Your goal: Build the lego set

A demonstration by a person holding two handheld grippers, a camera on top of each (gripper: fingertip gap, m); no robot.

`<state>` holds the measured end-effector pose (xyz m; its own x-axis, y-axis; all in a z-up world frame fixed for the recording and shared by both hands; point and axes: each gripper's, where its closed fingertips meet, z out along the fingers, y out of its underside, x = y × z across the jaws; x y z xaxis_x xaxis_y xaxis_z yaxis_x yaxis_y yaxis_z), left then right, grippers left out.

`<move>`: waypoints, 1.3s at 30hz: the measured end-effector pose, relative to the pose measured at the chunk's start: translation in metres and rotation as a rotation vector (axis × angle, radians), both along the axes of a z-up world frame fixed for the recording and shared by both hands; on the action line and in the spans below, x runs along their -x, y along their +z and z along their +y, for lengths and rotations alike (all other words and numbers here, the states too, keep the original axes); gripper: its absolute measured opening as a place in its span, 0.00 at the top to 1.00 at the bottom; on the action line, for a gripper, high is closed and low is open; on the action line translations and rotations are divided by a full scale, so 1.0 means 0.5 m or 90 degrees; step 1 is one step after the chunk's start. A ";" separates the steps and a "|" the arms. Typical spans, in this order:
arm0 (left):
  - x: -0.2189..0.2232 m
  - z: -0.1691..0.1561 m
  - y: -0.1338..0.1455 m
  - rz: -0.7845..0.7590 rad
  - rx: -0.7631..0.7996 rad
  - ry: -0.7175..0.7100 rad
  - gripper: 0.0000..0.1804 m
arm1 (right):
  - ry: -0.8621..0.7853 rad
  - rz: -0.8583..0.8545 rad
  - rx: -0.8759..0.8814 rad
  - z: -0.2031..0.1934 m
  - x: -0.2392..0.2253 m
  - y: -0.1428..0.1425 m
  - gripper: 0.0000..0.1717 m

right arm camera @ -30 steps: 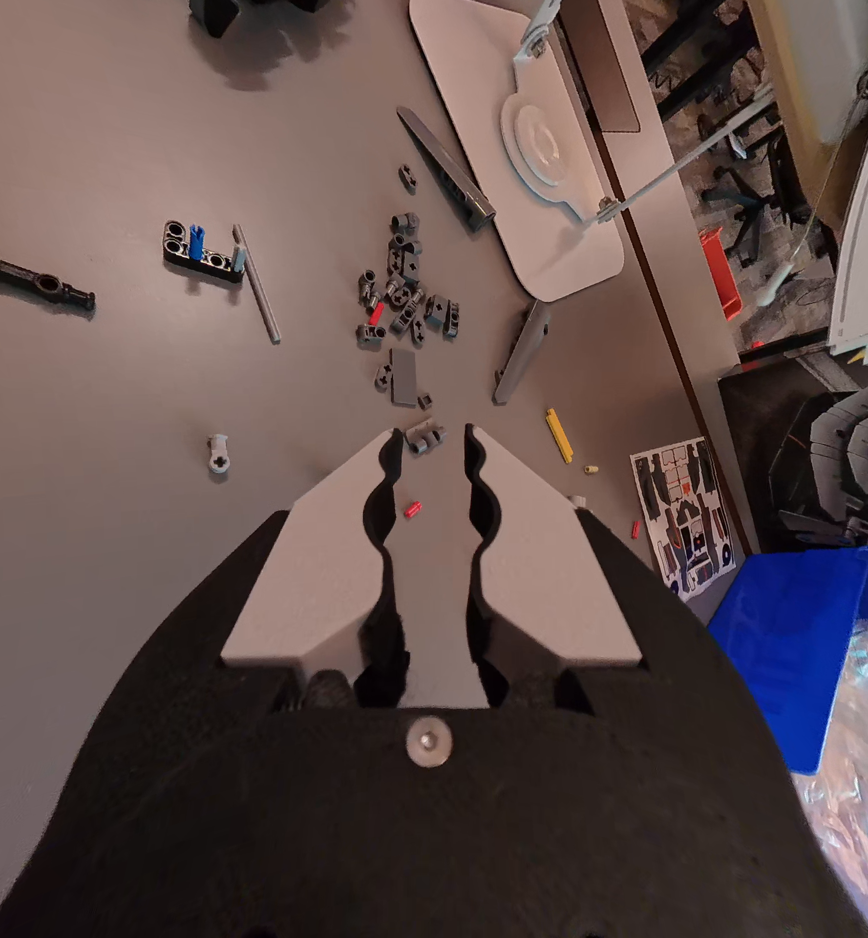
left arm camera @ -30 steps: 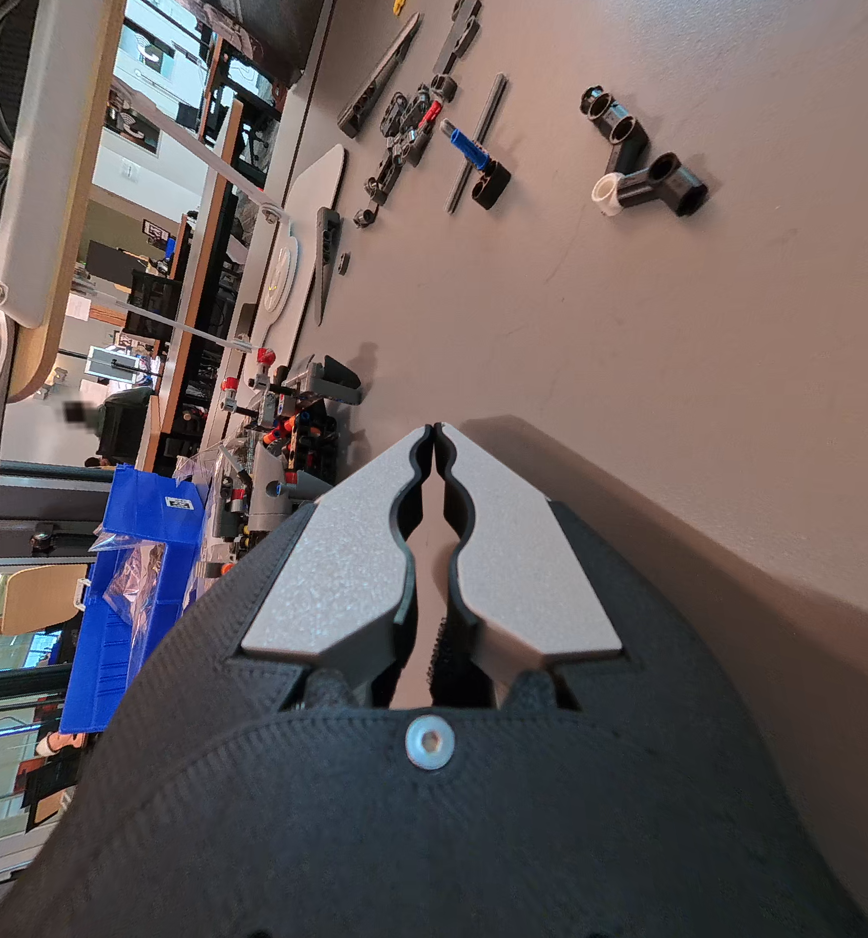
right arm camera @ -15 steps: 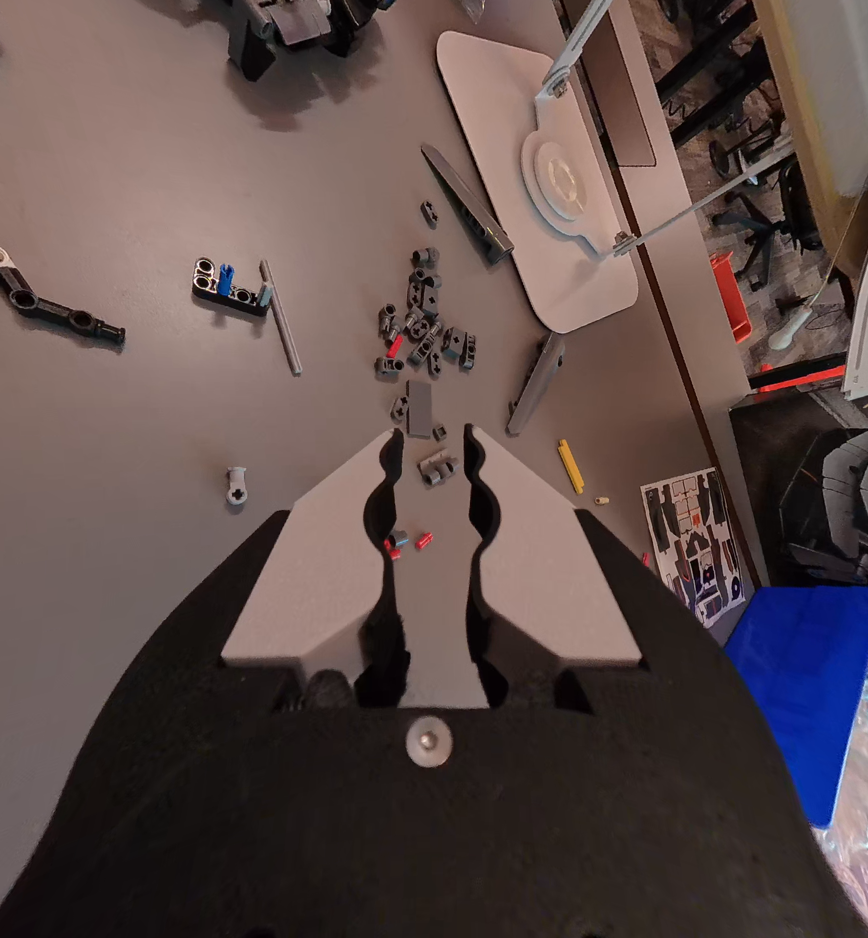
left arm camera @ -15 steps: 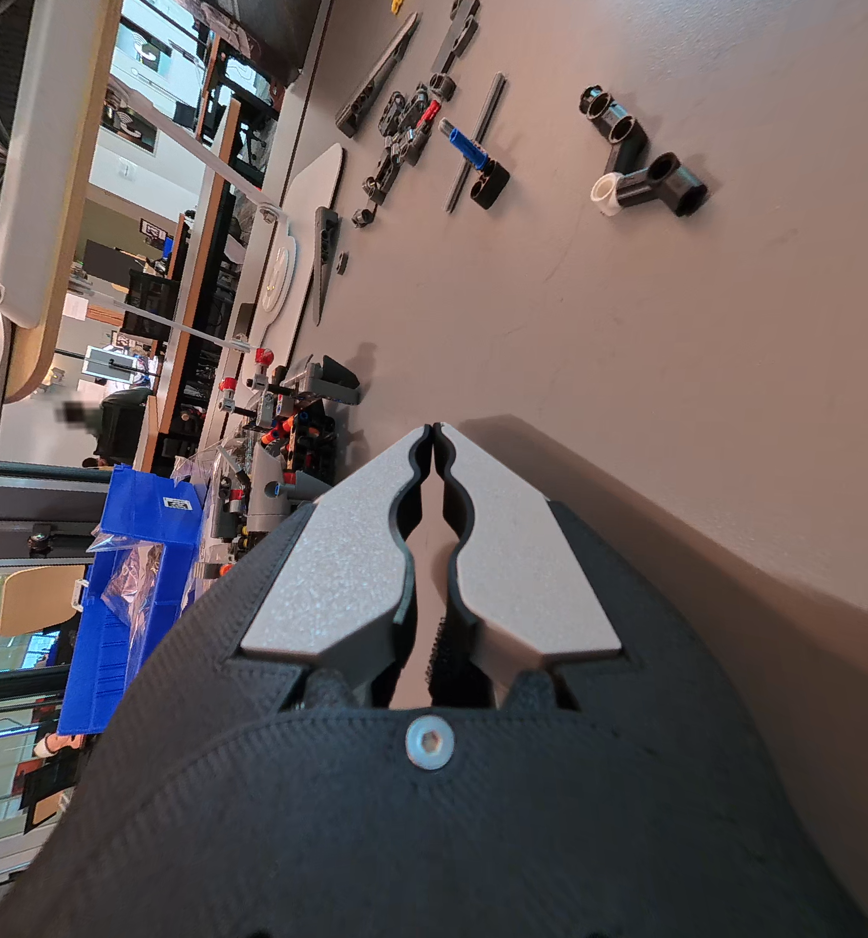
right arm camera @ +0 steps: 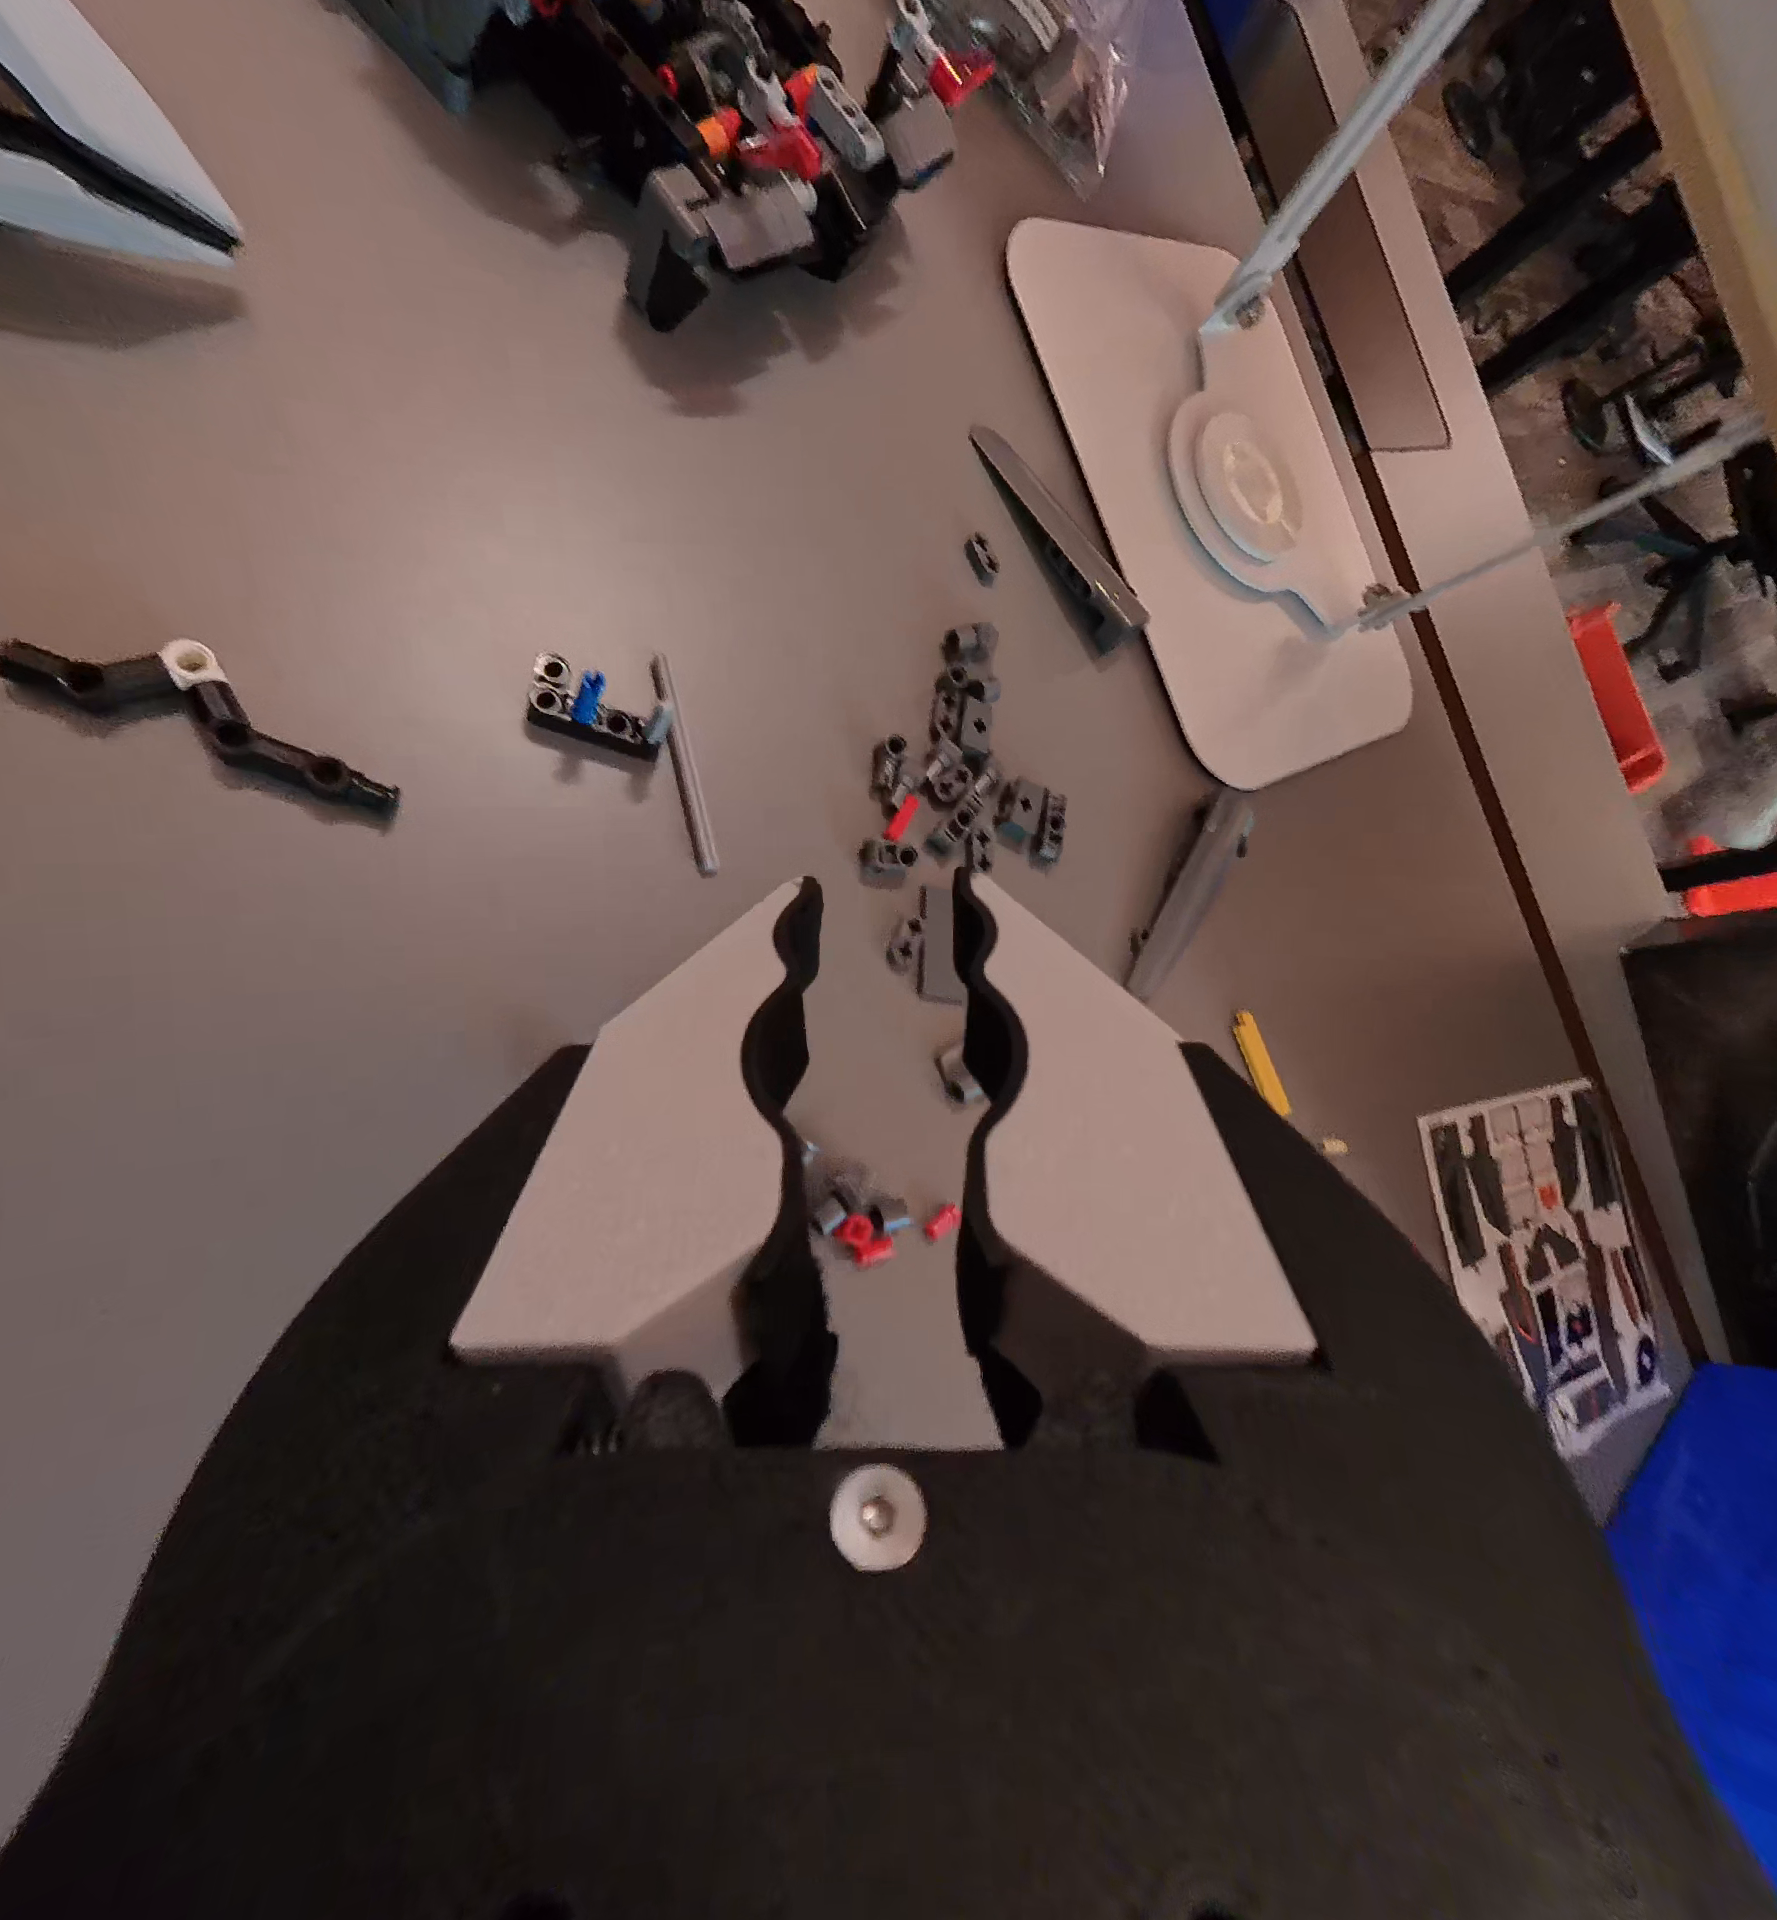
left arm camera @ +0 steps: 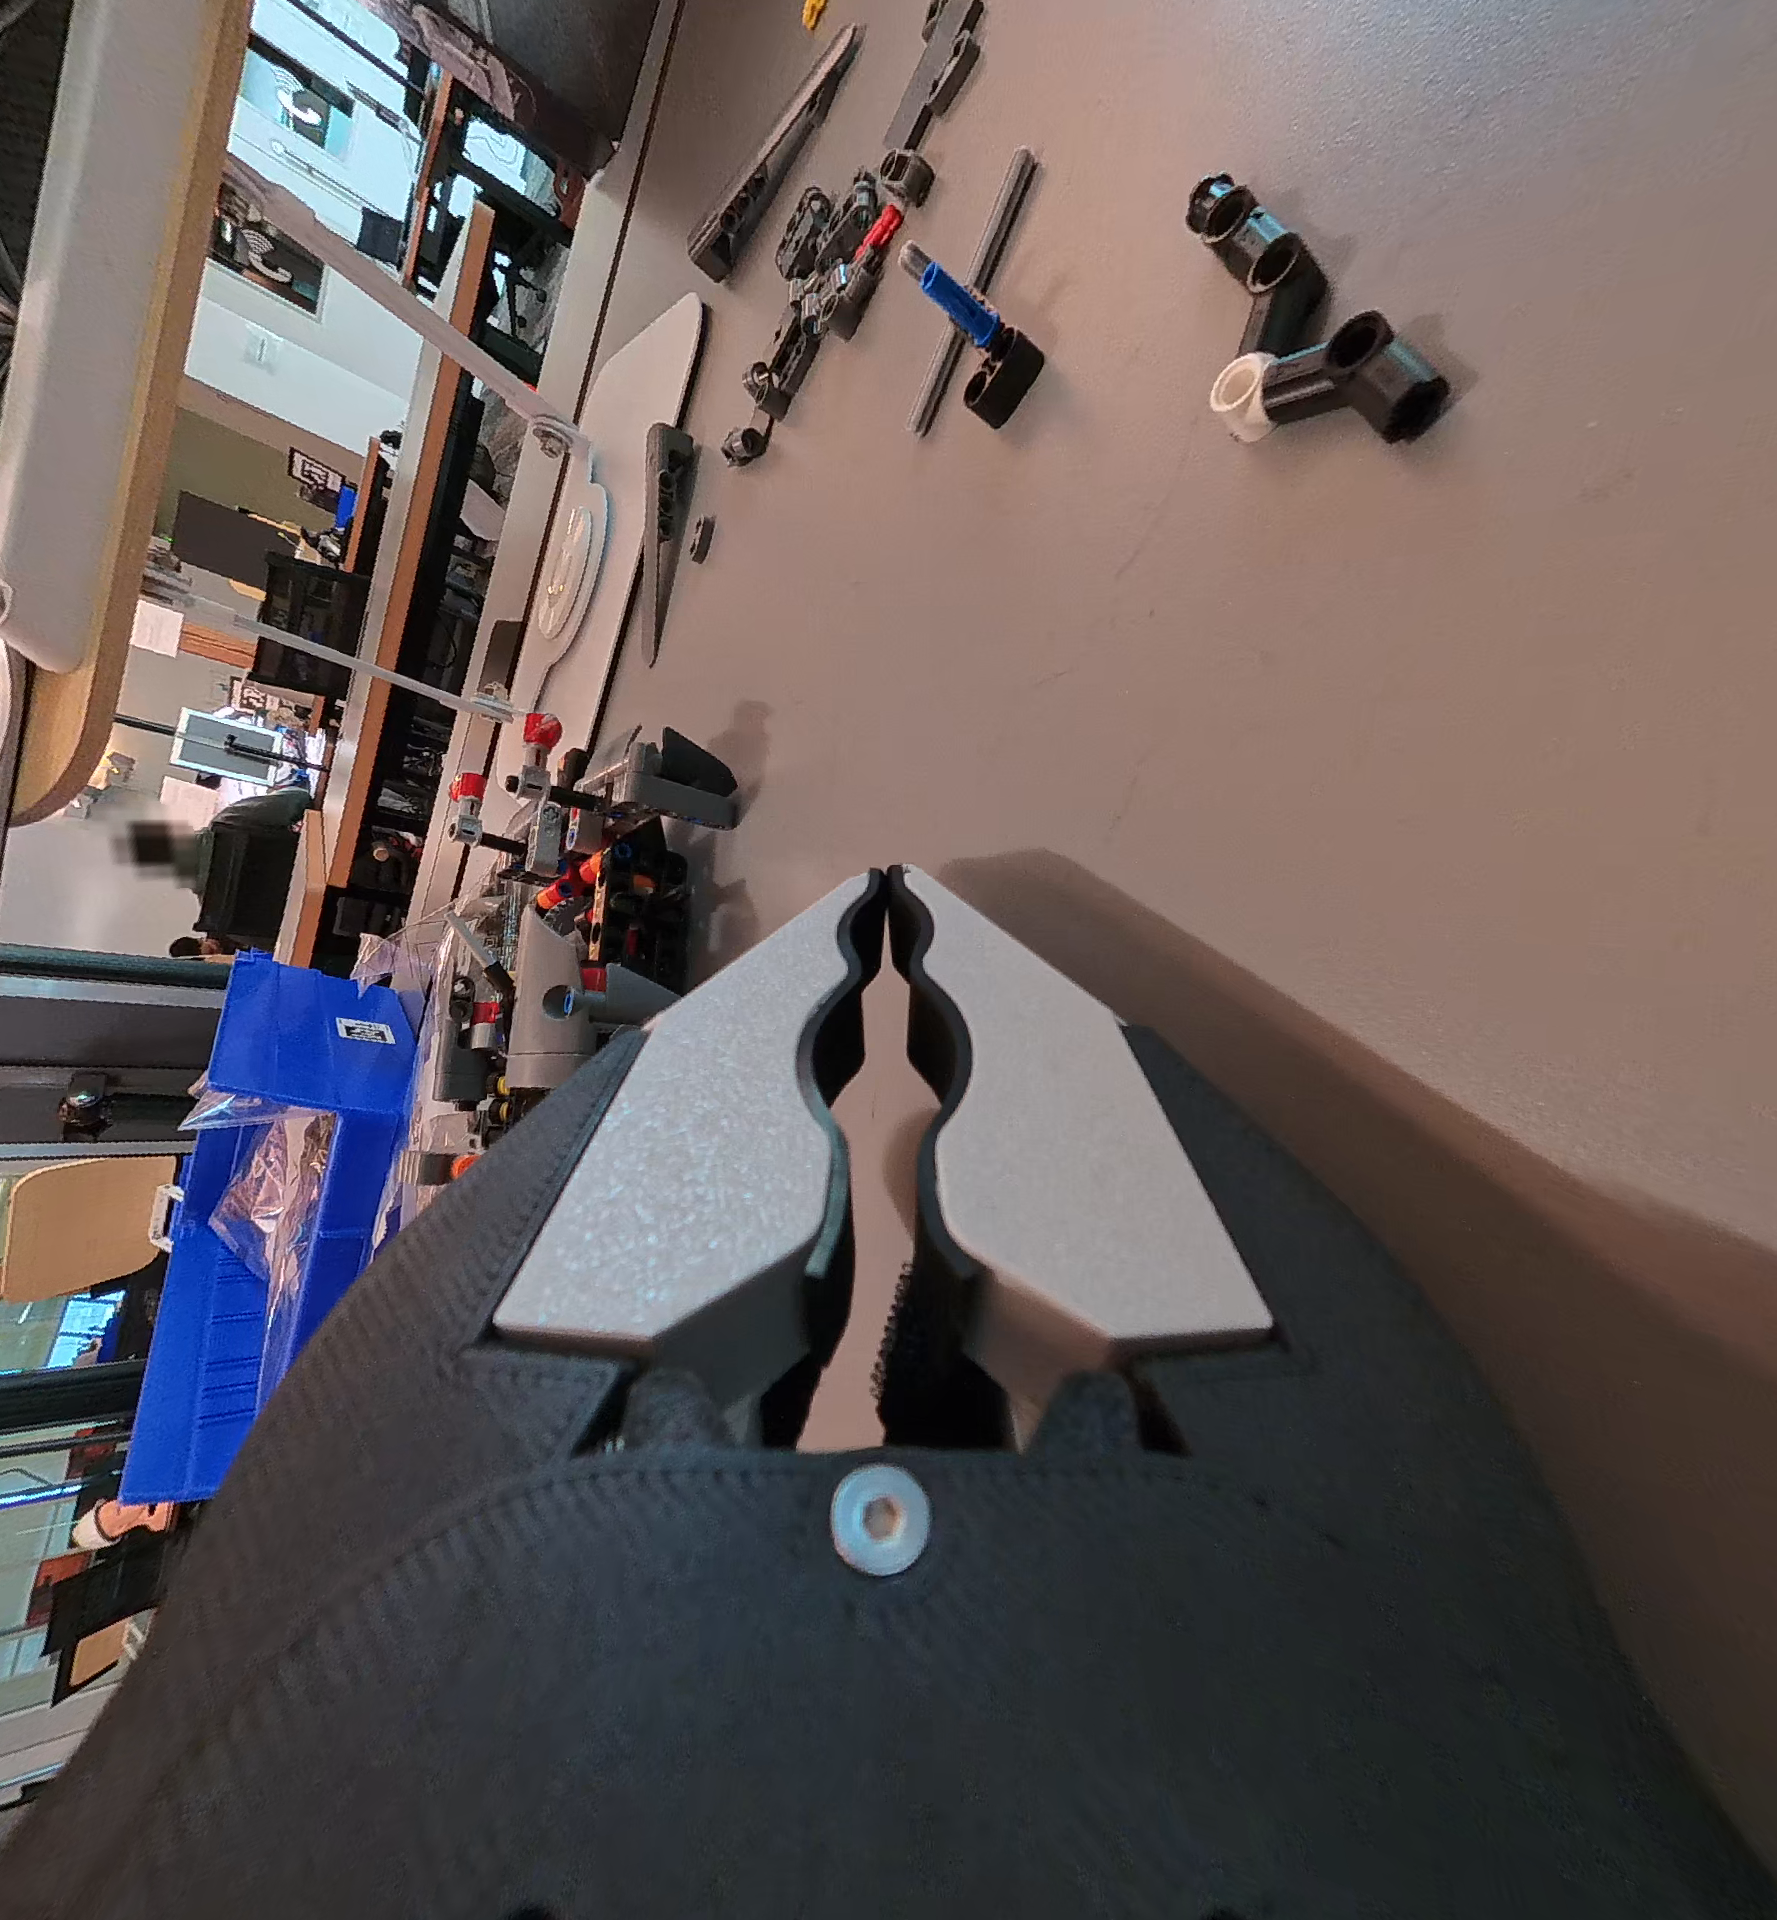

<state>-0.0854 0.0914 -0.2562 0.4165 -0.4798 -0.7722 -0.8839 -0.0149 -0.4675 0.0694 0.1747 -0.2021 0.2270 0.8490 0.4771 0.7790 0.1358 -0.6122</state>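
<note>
My left gripper (left arm camera: 886,878) is shut with its tips together and nothing between them. It lies low beside the brown table (left arm camera: 1279,779). A partly built grey and black brick model (left arm camera: 593,914) stands just to its left. My right gripper (right arm camera: 884,888) is open and empty and looks down on the table from above. Under its tips lie a flat grey piece (right arm camera: 931,940) and a pile of small grey connectors (right arm camera: 967,769). Small red and grey pieces (right arm camera: 868,1226) lie on the table, seen between its fingers. The left gripper's pale fingers (right arm camera: 53,156) show at the top left.
A black beam with a blue pin (right arm camera: 593,717), a grey axle (right arm camera: 686,769) and a black angled beam with a white end (right arm camera: 209,717) lie to the left. The model (right arm camera: 749,156) stands at the back, a white lamp base (right arm camera: 1227,520) to the right. A blue bin (right arm camera: 1746,1610) and a sticker sheet (right arm camera: 1538,1247) lie at the right edge. Left tips to right tips: about 20 cm. The grey axle (right arm camera: 686,769) is about 7 cm from my right fingertips and 12 cm from my left.
My right gripper has drawn back and up, still open: the parts slid down its view and the model came into sight at the top. My left gripper has stayed still and shut.
</note>
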 end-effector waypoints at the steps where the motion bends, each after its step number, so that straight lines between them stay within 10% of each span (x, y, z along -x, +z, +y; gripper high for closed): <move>1: 0.000 0.000 0.000 0.000 0.000 0.000 1.00 | 0.010 0.005 0.007 -0.004 0.010 -0.001 0.86; 23: 0.000 -0.001 0.001 0.002 -0.004 -0.001 1.00 | 0.154 -0.098 0.148 -0.038 0.117 -0.105 0.97; 39: -0.035 -0.006 0.045 -0.110 -0.013 -0.040 0.93 | 0.191 0.046 0.141 -0.100 0.169 -0.034 0.99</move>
<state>-0.0681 0.0886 -0.2336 0.5137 -0.4945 -0.7011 -0.7889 0.0489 -0.6125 -0.0149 0.1248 -0.2193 -0.0207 0.9636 0.2665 0.6790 0.2092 -0.7037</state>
